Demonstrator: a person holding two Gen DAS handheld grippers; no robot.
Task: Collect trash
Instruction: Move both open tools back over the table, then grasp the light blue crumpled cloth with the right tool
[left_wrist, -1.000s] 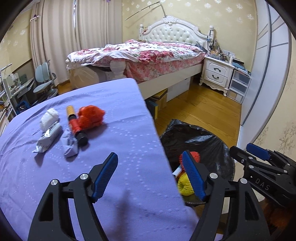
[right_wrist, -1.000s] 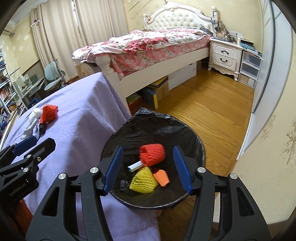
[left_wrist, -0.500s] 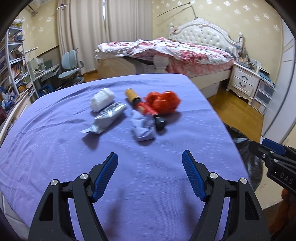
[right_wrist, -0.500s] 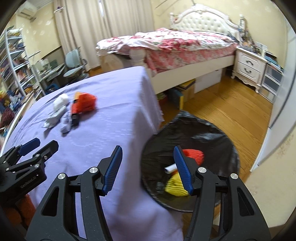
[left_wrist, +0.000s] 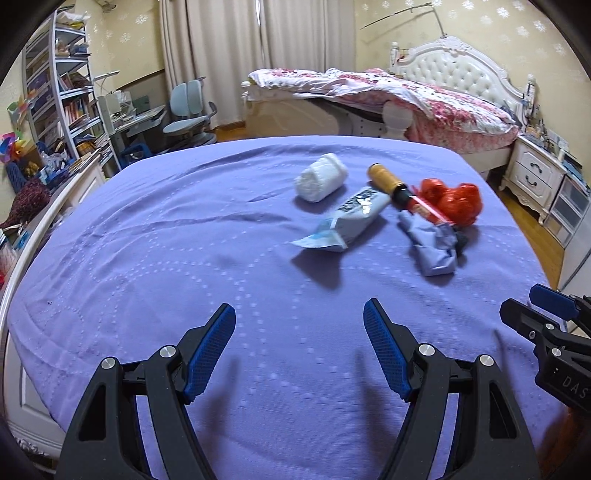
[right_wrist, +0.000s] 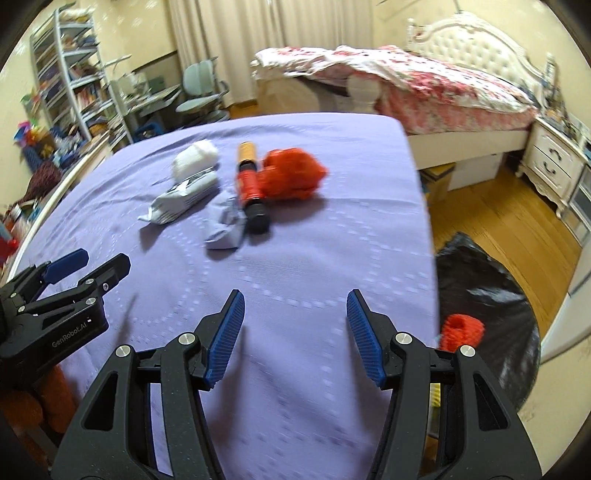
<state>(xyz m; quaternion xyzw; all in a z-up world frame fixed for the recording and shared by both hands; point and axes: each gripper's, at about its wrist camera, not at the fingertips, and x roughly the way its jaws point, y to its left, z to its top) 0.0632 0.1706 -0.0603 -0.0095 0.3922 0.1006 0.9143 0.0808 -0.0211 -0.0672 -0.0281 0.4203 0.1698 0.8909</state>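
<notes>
Trash lies in a cluster on the purple cloth (left_wrist: 184, 258): a white roll (left_wrist: 320, 178), a grey-white wrapper (left_wrist: 351, 218), an orange, red and black tube (left_wrist: 402, 190), a red foam net (left_wrist: 452, 201) and a crumpled pale blue paper (left_wrist: 432, 245). My left gripper (left_wrist: 299, 347) hovers open over bare cloth short of them, with nothing between its fingers. My right gripper (right_wrist: 295, 334) is open too, above the cloth's near right part. Both views show the other gripper from the side. The black trash bag (right_wrist: 487, 295) stands on the floor at right, holding a red net (right_wrist: 461, 330).
A bed with a floral cover (left_wrist: 424, 99) stands behind, with a white nightstand (left_wrist: 535, 173) to its right. Shelves (left_wrist: 62, 92), a desk and a blue chair (left_wrist: 188, 114) fill the left. Wooden floor (right_wrist: 498, 218) shows beyond the cloth's right edge.
Both grippers have swung left, away from the trash bag and over the purple cloth. The trash cluster now sits ahead of them. The jaws kept the same width.
</notes>
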